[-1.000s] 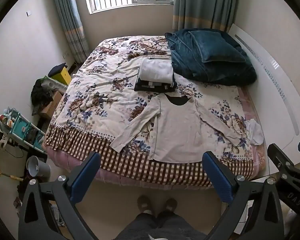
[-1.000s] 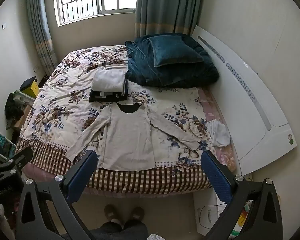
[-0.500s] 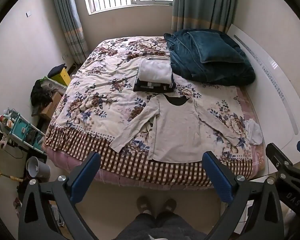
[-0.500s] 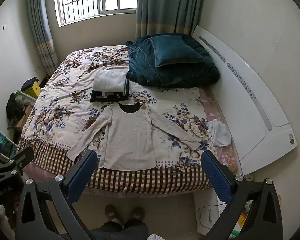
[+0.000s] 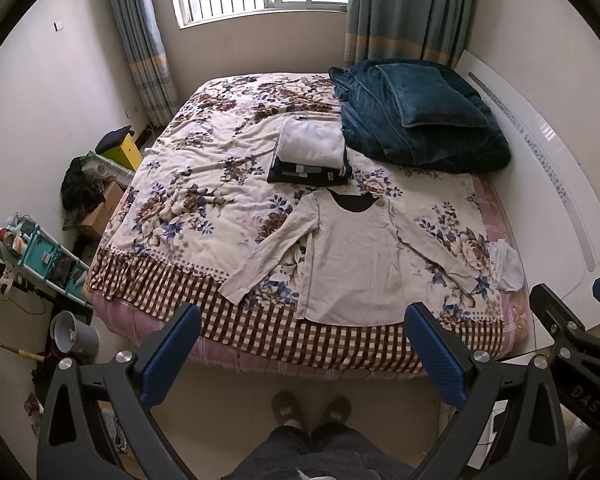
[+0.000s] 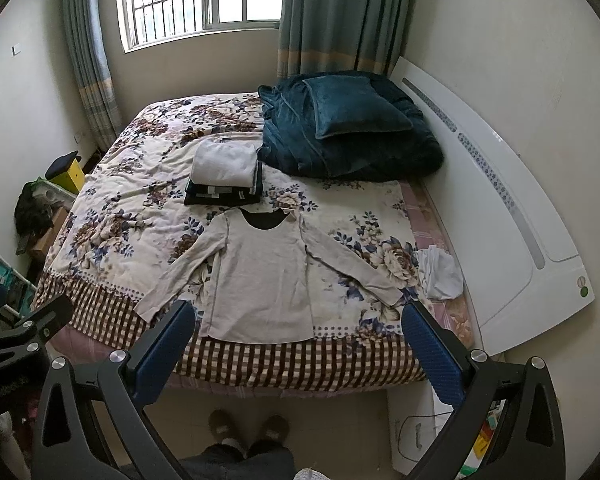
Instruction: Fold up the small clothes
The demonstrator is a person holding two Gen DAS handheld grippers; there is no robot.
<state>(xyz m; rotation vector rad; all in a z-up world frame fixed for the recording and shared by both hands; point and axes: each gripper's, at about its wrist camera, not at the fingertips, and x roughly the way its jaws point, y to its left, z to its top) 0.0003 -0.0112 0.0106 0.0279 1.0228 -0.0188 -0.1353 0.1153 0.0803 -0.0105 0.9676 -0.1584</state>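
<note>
Beige long-sleeved knit top (image 5: 352, 264) lies flat at the near edge of my floral-quilted bed (image 5: 204, 184). Behind it: stack of folded white and dark clothes (image 5: 310, 156). Right of stack: folded teal plush blanket (image 5: 416, 120). Crumpled white cloth (image 5: 506, 266) at right edge.

We note the left hand-held gripper (image 5: 302, 338): black frame arms with triangular cut-outs, silver round screws at the joints, and blue textured pads (image 5: 168, 354) on both fingers. Our right hand-held gripper (image 6: 296, 340) is of identical build; its body, seen from the left camera, carries white lettering "DAS". Dark grey trousers (image 5: 320, 456) and brown slippers (image 5: 286, 406) show below.
</note>
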